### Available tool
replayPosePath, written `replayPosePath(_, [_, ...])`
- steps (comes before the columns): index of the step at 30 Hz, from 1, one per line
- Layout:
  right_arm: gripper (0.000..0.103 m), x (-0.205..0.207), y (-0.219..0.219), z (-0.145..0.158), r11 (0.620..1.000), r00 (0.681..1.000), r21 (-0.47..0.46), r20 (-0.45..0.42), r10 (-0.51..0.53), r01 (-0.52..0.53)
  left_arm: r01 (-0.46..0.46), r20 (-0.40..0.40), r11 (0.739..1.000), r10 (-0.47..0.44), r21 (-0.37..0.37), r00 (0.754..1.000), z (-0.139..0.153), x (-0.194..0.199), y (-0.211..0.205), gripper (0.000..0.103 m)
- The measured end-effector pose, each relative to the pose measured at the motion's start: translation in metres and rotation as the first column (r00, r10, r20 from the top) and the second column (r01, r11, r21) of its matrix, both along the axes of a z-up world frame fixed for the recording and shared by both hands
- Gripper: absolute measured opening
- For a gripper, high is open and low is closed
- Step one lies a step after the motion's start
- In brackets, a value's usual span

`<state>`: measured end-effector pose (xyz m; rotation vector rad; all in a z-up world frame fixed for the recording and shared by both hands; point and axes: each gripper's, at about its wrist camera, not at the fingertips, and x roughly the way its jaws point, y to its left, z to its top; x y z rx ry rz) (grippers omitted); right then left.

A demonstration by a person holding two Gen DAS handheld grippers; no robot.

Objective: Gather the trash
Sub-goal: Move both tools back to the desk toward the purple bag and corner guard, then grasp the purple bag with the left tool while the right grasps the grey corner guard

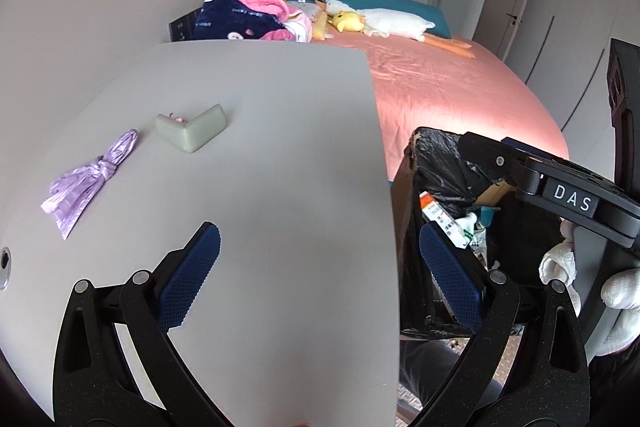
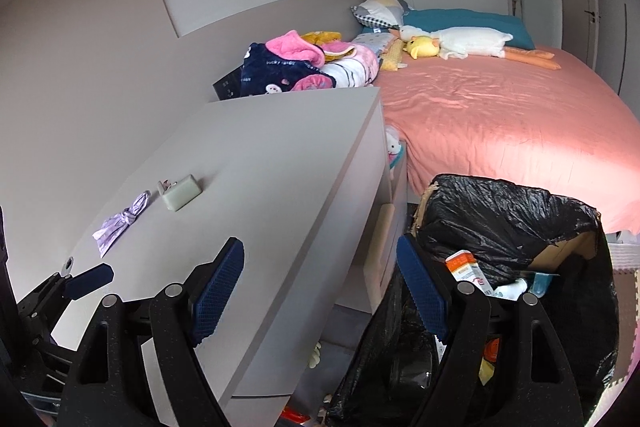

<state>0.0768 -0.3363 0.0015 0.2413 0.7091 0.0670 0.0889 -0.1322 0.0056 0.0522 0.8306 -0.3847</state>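
The big pink bed (image 2: pixel 500 123) is far ahead of both grippers, past everything else. Nearer is the gray table (image 1: pixel 260 167). Its flat top sits right under the left gripper (image 1: pixel 320 279) and down to the left of the right gripper (image 2: pixel 320 291).

The bin with the black bag (image 2: pixel 508 219) stands just ahead and to the right of the right gripper. It already has boxes and wrappers in it. In the left camera the bin (image 1: pixel 440 163) is just off to the right, past the table edge.

Both grippers have their blue pads wide apart, and nothing is between them. So I think this is the step of going for the next bit of trash.

The trash still on the table looks like the purple wrapper (image 1: pixel 86 183). It lies flat, ahead and to the left of the left gripper, well apart from it. It is long and thin with a knot in the middle. One end points away toward the wall and the other fans out back toward the near left edge. Just beside its far end is a small pale green corner block (image 1: pixel 192 131), bent like an L.

Next, the left gripper should go forward and left, come down over the knot, and turn so its pads close across the thin part.
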Motion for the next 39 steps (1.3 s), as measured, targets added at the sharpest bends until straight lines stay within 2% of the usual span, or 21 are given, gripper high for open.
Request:
replayPosePath(6, [0.079,0.013,0.03,-0.004,0.999,0.999,-0.015,-0.018,0.049,-0.05,-0.081,-0.023,0.996,0.08,-0.034,0.997,-0.006,0.012,0.039,0.097])
replayPosePath(16, [0.079,0.042,0.083,-0.014,0.99,0.989,-0.037,-0.057,0.133,-0.136,-0.196,-0.031,0.98,0.195,-0.043,0.98,-0.014,0.03,0.102,0.097])
replayPosePath(26, [0.079,0.075,0.124,-0.025,0.979,0.977,-0.052,-0.095,0.19,-0.196,-0.241,-0.033,0.97,0.24,-0.012,0.97,-0.018,0.055,0.145,0.097])
replayPosePath(39, [0.079,0.122,0.17,-0.034,0.962,0.958,-0.068,-0.128,0.256,-0.266,-0.258,-0.061,0.965,0.261,0.049,0.963,-0.035,0.104,0.172,0.097])
